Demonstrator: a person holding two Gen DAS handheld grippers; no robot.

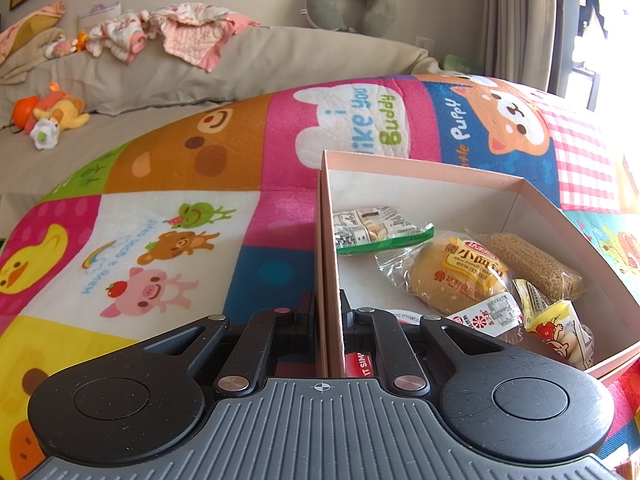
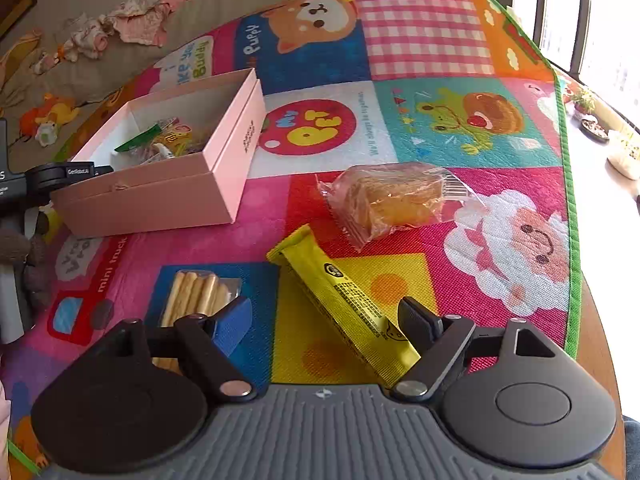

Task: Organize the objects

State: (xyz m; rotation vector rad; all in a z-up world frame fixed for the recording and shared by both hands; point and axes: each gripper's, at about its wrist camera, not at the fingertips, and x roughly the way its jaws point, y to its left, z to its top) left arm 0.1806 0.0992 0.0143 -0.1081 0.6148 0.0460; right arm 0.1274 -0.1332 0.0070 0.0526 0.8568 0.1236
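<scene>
Cartoon play mat (image 2: 420, 40) reading "My Pet" covers the floor beside a sofa. Just right of the pink box (image 2: 224, 184) lie a bagged cake (image 2: 388, 200), yellow snack bar (image 2: 344, 300) and biscuit sticks (image 2: 196, 292). Inside the box: a "Mini French" bread (image 1: 456, 276) and other packets. Left gripper (image 1: 328, 316) clamps the box wall; right gripper (image 2: 324, 320) is spread, empty, over the bar.

In the right wrist view we find the box (image 2: 160, 184) at left on the mat (image 2: 420, 60) — snack packets inside (several overlapping). Right of it lies the bread packet (image 2: 388, 200); below that the stick packet (image 2: 344, 304), with the breadsticks (image 2: 196, 292) lower left.
</scene>
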